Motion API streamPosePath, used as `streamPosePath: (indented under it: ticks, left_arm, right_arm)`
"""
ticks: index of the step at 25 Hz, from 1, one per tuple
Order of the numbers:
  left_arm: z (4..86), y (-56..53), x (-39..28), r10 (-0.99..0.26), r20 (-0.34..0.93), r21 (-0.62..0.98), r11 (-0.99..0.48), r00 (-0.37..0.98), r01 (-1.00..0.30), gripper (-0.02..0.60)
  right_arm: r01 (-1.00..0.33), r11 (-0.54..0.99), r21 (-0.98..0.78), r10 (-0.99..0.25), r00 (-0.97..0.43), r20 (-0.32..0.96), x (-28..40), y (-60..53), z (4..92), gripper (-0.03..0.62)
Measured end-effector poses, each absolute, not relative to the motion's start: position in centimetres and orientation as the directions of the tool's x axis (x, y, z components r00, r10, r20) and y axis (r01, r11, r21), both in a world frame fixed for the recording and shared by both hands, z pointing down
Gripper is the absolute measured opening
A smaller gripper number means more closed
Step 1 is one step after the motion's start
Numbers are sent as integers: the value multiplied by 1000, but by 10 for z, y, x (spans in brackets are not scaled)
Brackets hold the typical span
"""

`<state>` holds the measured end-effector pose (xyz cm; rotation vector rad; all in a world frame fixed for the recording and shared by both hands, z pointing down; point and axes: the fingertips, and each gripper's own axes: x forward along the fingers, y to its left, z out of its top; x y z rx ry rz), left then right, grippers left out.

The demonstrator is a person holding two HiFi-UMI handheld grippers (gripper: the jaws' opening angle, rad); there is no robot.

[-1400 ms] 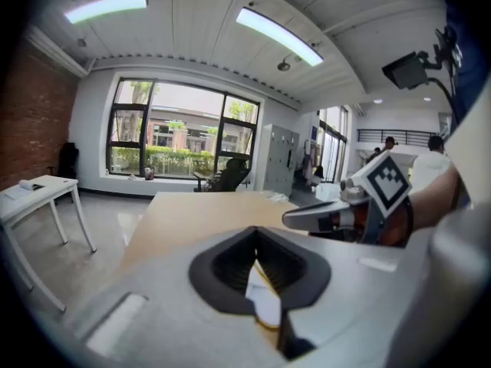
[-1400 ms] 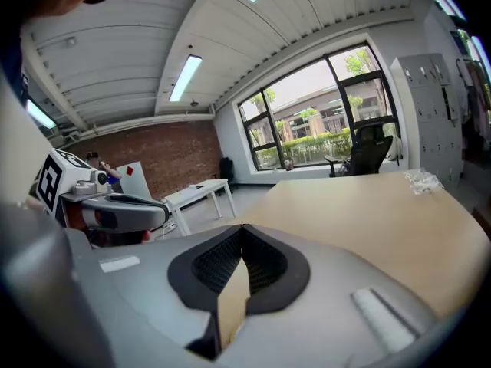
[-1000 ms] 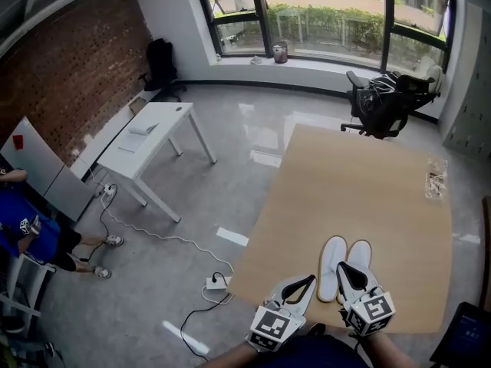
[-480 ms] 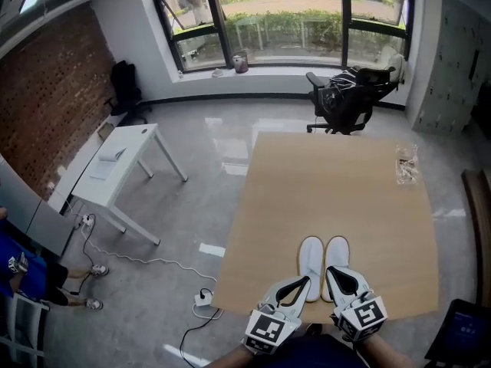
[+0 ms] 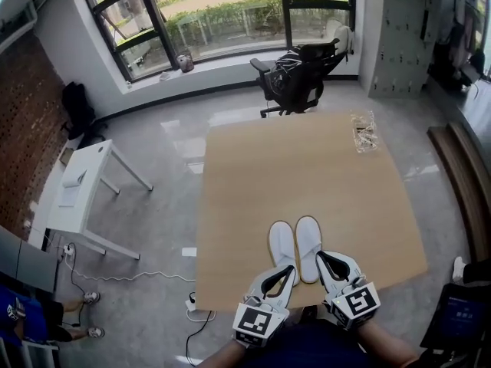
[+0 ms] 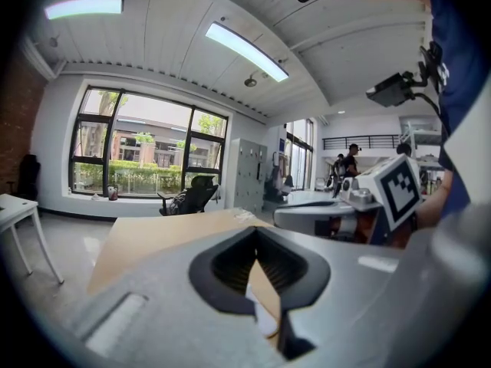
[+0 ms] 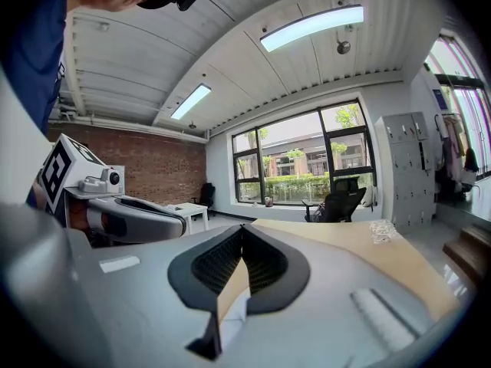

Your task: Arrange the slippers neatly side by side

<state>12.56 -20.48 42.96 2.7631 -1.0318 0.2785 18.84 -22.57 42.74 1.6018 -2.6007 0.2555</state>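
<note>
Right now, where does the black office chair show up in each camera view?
Head view: the black office chair is at top centre, just beyond the table's far edge.
Left gripper view: left of centre, past the table's far end.
Right gripper view: right of centre, behind the table.
Shared landmark: the big window with greenery outside, directly behind the chair in all three views.
</note>
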Motion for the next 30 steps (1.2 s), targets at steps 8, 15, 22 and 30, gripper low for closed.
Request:
streamPosePath:
  ticks: [8, 15, 22, 30]
  left_arm:
    - [433, -200, 136, -606, 249, 105, -758, 755, -643, 3]
    - [432, -201, 132, -608, 255, 108, -754, 751, -647, 3]
    - [433, -201, 129, -611, 256, 106, -753, 749, -650, 3]
    - [433, -203, 126, -610, 259, 100, -754, 749, -649, 3]
  right_arm:
    - [-889, 439, -130, -877, -455, 151, 192, -218, 430, 11]
    - [-886, 446, -127, -875, -462, 147, 188, -219, 427, 11]
    - [-879, 460, -125, -869, -474, 142, 183, -219, 427, 11]
    - [-871, 472, -135, -859, -489, 154, 178, -218, 430, 11]
